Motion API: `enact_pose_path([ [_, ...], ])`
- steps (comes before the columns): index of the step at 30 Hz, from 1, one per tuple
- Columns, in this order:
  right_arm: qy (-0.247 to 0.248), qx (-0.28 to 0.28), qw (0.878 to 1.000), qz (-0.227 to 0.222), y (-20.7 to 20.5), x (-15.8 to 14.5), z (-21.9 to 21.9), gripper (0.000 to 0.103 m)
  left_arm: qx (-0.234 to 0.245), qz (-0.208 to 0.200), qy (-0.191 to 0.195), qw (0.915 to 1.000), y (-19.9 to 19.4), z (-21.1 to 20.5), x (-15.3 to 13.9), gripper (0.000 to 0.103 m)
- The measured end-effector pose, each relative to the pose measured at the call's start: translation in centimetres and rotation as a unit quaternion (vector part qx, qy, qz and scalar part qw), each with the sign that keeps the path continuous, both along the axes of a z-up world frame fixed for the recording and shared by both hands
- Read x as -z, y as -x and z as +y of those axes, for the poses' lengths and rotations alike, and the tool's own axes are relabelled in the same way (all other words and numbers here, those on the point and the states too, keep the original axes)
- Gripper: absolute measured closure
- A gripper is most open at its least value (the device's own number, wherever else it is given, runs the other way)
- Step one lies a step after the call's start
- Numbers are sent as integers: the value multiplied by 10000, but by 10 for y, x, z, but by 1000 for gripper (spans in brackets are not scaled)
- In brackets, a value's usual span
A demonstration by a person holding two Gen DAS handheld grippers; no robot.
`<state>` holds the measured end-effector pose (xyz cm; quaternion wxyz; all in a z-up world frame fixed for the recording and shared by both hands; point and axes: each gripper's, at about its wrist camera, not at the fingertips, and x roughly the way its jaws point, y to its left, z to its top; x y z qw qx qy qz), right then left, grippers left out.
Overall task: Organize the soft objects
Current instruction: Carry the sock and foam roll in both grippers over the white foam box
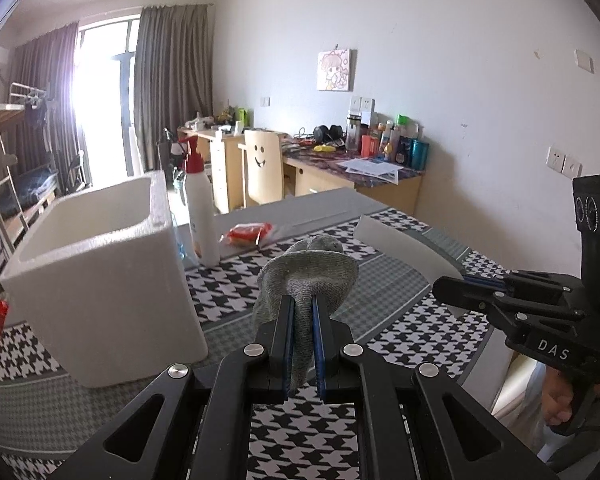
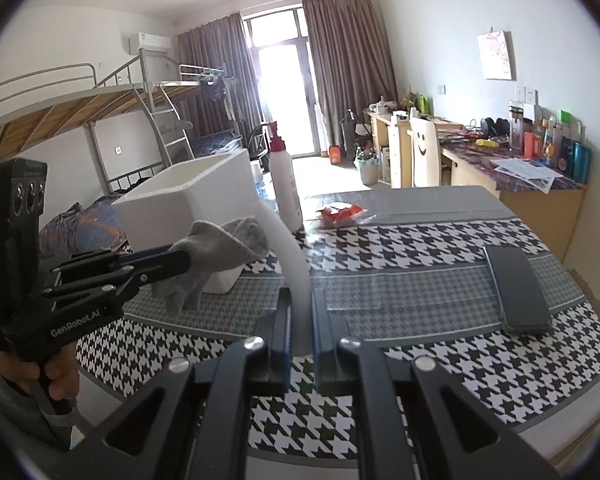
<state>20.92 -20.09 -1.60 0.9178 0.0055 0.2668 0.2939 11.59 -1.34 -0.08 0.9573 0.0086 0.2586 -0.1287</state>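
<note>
Above the houndstooth table (image 1: pixel 400 344), left gripper (image 1: pixel 302 312) fingers are pinching a grey knitted sock (image 1: pixel 308 272), right gripper (image 2: pixel 300 308) fingers a white foam strip (image 2: pixel 290 248), probably for the open white foam box (image 1: pixel 100 264) at ten o'clock.

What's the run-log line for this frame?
left tool: shut on grey sock | right tool: shut on white foam sheet | both above table | foam box: near left

Your left gripper (image 1: pixel 303 308) holds the sock (image 1: pixel 306 276) above the table (image 1: pixel 400 344), just right of the box (image 1: pixel 100 280) at the left edge. The bottle (image 1: pixel 199 216) stands behind the box's right corner, and the packet (image 1: pixel 247 234) lies right of it, toward the far edge. Your right gripper (image 2: pixel 300 300) holds the sheet (image 2: pixel 290 248) up right of the sock. The phone (image 2: pixel 518 290) lies near the right edge.
</note>
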Motion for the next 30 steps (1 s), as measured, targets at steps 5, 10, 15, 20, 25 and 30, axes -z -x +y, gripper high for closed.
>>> enact_pose_path([
  [5, 8, 59, 10000, -43, -2, -4, 0, 92, 24, -122, -12, 9999, -2, -2, -9, 94],
  [10, -7, 106, 9999, -121, -4, -10, 0, 92, 18, -245, -38, 9997, -5, -2, -20, 94],
  [15, -70, 123, 9996, -249, -5, -21, 3, 92, -72, -369, -26, 9993, -8, 3, -30, 94],
  [20, -92, 126, 9992, -374, -9, -30, 9, 92, -136, -521, -43, 9985, -8, 10, -41, 94],
  [25, -112, 102, 9989, -445, -15, -38, 15, 92, -193, -643, -38, 9977, -11, 12, -52, 94],
  [30, -167, 105, 9987, -473, -20, -44, 19, 92, -285, -807, -4, 9963, -11, 20, -66, 94],
])
